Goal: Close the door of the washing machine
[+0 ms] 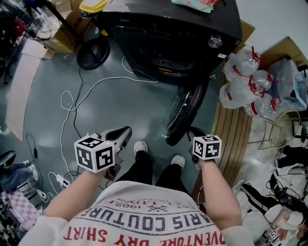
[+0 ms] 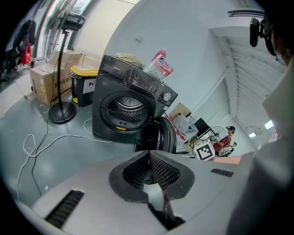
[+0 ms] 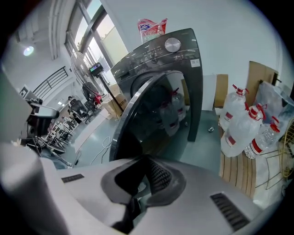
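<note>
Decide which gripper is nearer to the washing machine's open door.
Right. The right gripper sits close beside the door's free edge, on its right side. The left gripper is off to the door's left, with bare floor between them.

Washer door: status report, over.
Left gripper and right gripper shut, empty. Door wide open, right gripper near its outer edge. White cable on floor before the washing machine.

The washing machine [image 1: 168, 33] is placed ahead, with its door [image 1: 185, 113] swung out at its front right. A fan base [image 1: 93, 52] is set to its left, water bottles [image 1: 240, 81] to its right, a bag [image 1: 195, 4] laid on top
</note>
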The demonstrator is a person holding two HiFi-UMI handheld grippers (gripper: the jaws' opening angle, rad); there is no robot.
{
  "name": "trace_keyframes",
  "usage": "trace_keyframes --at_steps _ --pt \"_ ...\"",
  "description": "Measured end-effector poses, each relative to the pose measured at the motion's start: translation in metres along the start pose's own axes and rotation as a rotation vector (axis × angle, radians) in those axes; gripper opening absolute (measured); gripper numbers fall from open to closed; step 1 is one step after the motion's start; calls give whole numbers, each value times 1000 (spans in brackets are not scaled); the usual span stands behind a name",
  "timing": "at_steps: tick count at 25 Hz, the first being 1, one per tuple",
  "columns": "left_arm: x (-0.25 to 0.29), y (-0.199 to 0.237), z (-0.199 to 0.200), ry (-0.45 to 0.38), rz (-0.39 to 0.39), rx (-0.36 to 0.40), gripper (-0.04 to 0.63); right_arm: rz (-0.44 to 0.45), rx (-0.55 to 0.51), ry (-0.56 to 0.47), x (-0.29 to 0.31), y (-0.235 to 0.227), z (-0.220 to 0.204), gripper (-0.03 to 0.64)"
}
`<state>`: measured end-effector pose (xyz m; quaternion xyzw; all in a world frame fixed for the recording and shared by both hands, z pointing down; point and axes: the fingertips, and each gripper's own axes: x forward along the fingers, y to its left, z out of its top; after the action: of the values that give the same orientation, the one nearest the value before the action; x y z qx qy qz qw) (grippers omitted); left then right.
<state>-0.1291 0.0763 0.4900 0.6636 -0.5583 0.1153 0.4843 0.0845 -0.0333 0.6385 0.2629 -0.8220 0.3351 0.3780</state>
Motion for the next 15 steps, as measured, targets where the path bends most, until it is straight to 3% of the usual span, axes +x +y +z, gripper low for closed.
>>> trace_keyframes --at_steps 15 --pt "-56 104 29 -44 58 -41 32 29 -60 -4 81 81 61 23"
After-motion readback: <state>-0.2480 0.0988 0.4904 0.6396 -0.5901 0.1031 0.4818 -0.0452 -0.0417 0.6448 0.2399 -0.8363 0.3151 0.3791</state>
